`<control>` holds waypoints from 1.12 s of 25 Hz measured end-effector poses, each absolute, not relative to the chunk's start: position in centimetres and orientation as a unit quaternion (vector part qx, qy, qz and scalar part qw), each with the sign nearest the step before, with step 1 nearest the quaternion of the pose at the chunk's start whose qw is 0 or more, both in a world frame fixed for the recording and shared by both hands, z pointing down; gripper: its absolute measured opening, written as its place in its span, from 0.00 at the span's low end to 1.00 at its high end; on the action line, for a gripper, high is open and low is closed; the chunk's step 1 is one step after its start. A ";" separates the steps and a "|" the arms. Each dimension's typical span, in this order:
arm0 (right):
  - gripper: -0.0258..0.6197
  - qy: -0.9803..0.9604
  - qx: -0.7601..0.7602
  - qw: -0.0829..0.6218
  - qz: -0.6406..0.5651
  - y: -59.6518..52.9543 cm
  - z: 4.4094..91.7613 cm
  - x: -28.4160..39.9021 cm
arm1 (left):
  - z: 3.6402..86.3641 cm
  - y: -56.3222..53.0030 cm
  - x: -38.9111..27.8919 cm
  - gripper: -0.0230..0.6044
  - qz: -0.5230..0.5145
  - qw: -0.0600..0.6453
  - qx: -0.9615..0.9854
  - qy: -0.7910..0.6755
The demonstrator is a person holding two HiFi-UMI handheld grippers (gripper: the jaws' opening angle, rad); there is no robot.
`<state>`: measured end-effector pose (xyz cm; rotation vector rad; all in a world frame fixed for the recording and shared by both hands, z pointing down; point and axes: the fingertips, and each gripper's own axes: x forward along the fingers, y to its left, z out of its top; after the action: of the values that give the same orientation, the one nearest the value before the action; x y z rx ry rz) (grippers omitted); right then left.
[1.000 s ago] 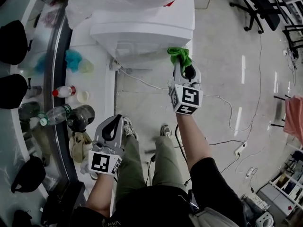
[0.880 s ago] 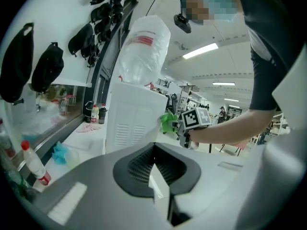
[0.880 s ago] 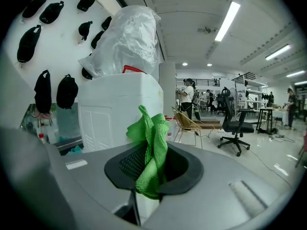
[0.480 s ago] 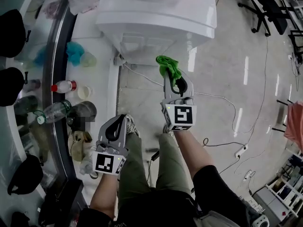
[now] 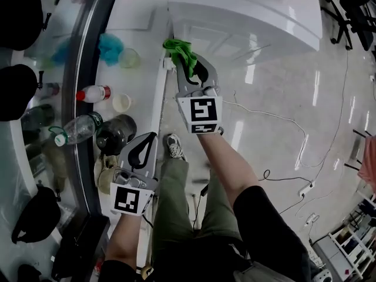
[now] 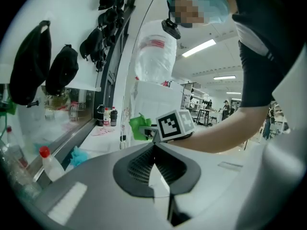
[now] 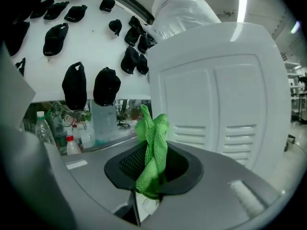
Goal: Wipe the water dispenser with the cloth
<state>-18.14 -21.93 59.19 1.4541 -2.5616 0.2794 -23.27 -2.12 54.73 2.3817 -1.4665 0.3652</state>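
The white water dispenser (image 5: 247, 16) stands at the top of the head view, its panelled side (image 7: 225, 109) filling the right gripper view, with a clear bottle (image 7: 184, 8) on top. My right gripper (image 5: 187, 60) is shut on a bunched green cloth (image 5: 179, 50), held up beside the dispenser's lower left corner; whether the cloth (image 7: 152, 147) touches the panel I cannot tell. Low at the left, my left gripper (image 5: 148, 138) is shut with nothing in it. In the left gripper view the jaws (image 6: 154, 150) meet, with the cloth (image 6: 139, 127) and dispenser (image 6: 153, 99) beyond.
A white ledge (image 5: 135, 51) runs along the left, carrying a teal cloth (image 5: 109, 46), a red-capped bottle (image 5: 94, 93), a plastic bottle (image 5: 76, 128) and a dark jar (image 5: 114, 134). Black caps (image 5: 17, 87) hang on the wall. Cables (image 5: 276, 122) cross the glossy floor.
My right gripper has carried the green cloth leftward and toward the dispenser's left side. The view has shifted right, and the left gripper has stayed low and shut.
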 end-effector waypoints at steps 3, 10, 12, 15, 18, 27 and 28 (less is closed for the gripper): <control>0.16 -0.856 0.499 0.097 0.097 -23.3 59.7 -18.3 | 54.4 -2.2 -24.1 0.04 0.131 0.152 0.834 -0.514; 0.16 -0.834 0.530 0.115 0.100 -23.5 60.2 -11.6 | 53.8 -3.3 -22.3 0.04 0.098 0.130 0.839 -0.519; 0.16 -0.822 0.549 0.120 0.097 -23.4 60.1 -7.9 | 53.9 -3.4 -20.9 0.04 0.099 0.133 0.843 -0.512; 0.16 -0.800 0.578 0.128 0.094 -23.3 60.1 -2.4 | 54.1 -3.4 -18.5 0.04 0.099 0.136 0.849 -0.501; 0.16 -0.784 0.598 0.135 0.093 -22.9 60.1 2.2 | 54.2 -3.2 -16.0 0.04 0.100 0.135 0.856 -0.490; 0.16 -0.762 0.622 0.141 0.110 -22.0 60.4 9.9 | 54.3 -2.7 -10.8 0.04 0.124 0.140 0.860 -0.475; 0.16 -0.762 0.623 0.139 0.110 -21.7 60.3 10.0 | 54.1 -2.8 -10.7 0.04 0.117 0.138 0.858 -0.480</control>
<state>10.05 -21.74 60.29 1.8002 -2.2019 0.3167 -10.68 -2.82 54.12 2.4829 -1.3878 0.3397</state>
